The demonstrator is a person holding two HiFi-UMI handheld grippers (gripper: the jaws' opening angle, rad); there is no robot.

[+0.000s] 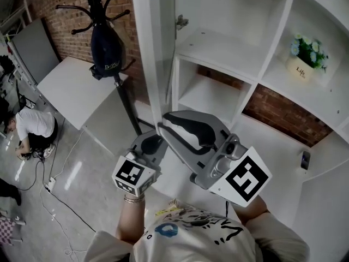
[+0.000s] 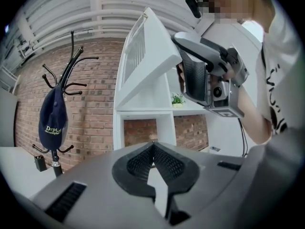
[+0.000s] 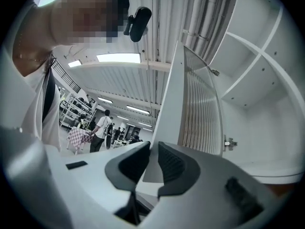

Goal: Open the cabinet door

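Note:
The white cabinet door [image 1: 155, 53] stands swung out from the shelf unit [image 1: 229, 48], edge-on in the head view. My right gripper [image 1: 162, 125] is shut on the door's free edge; in the right gripper view the door [image 3: 190, 104] runs up from between the dark pads [image 3: 174, 163]. The left gripper view shows that gripper [image 2: 178, 68] from the side against the door [image 2: 143, 66]. My left gripper [image 1: 154, 142] hangs just below and left of it, apart from the door. Its fingertips [image 2: 152, 144] meet with nothing between them.
A coat stand with a dark cap [image 1: 106, 45] rises left of the door, beside a white table [image 1: 71, 86]. A potted plant [image 1: 306, 56] sits on an upper right shelf. A hinge [image 1: 181, 22] shows inside the cabinet. A person crouches on the floor [image 1: 32, 130] by cables.

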